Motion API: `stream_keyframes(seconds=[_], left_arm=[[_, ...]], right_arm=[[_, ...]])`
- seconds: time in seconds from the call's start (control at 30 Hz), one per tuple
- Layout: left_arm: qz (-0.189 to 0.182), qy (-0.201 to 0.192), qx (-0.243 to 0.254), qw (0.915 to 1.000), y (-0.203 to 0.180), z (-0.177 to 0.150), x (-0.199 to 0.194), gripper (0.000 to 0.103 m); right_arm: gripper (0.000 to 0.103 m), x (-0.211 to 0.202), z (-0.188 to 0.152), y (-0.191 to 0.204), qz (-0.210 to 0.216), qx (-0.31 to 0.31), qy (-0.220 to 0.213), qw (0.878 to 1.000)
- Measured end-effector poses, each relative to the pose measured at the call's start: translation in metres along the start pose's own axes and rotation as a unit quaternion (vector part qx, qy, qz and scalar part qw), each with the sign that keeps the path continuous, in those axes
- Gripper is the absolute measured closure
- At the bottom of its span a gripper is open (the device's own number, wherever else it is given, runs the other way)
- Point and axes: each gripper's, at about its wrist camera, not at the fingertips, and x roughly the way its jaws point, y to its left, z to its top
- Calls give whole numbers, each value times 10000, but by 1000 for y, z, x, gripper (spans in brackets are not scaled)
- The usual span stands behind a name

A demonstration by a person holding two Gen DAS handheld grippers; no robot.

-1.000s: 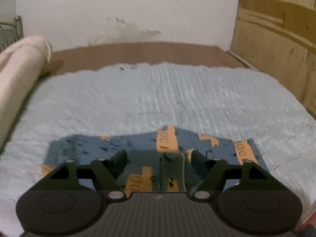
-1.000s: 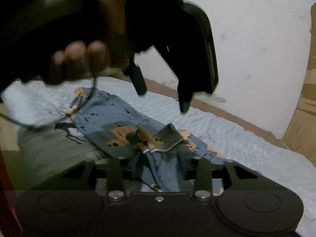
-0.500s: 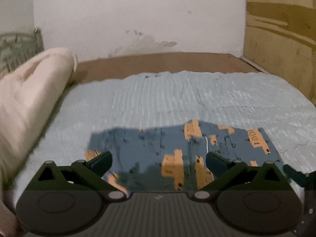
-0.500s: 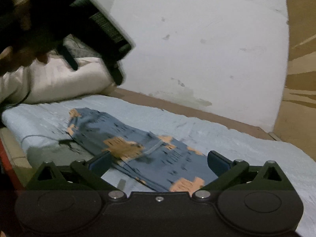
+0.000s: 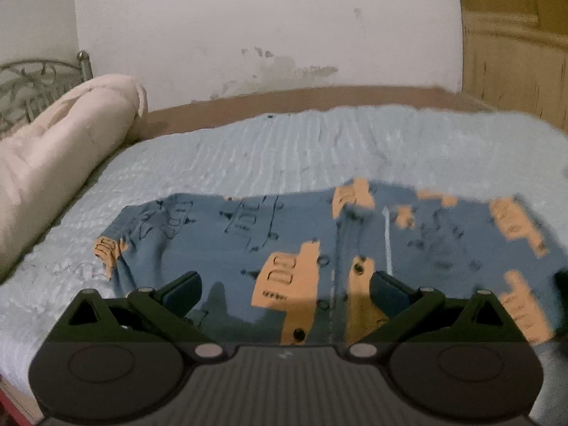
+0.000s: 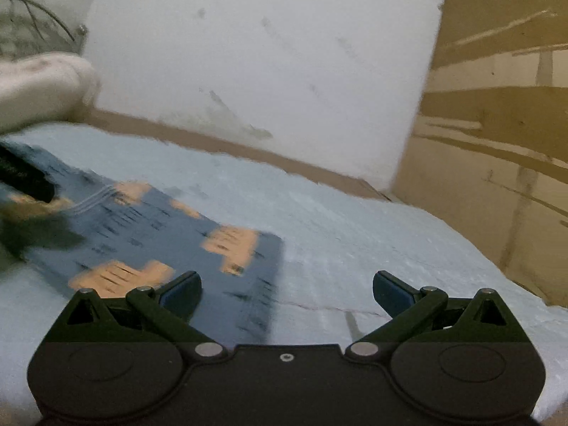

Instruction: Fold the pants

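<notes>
The pants [image 5: 284, 248] lie flat on the bed [image 5: 248, 156], soft, light and limp; both claws, left [image 5: 284, 291] and right [image 6: 285, 291], gape empty; pinching corners likely suits best.

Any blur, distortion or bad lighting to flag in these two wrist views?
Left wrist view: dim, pants smeared at the right edge, left gripper shadowing the near cloth, fisheye bending the bed's far edge. Right wrist view: heavier motion blur across pants and wall; only the right gripper is crisp.

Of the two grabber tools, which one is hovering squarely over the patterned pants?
The left gripper: blue, orange-patched pants fill the gap between its open fingers. The right gripper overhangs only their edge, mostly above the light blue bedspread.
</notes>
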Motion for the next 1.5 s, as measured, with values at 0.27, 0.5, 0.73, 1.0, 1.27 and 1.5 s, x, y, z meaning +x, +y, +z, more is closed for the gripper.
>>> stream_keyframes(seconds=[0.27,0.5,0.73,1.0,1.27,1.5], left_arm=[[-308,-77,-425,9986,19,-27,9,0],[-382,-240,-540,9975,22,-34,9,0],[-391,-310,-599,9970,22,-36,9,0],[-444,-319,-678,9962,24,-37,10,0],[-445,-278,-744,9958,25,-36,10,0],[-738,243,-1448,9864,49,-16,-1,1]], right_arm=[[1,13,-32,-17,-226,291,29,9993],[1,12,-30,-22,-124,494,45,9987],[1,42,16,-30,319,69,148,9994],[1,126,45,-24,313,-237,802,9960],[1,128,30,-23,304,-201,767,9964],[1,80,65,4,488,-520,31,9974]])
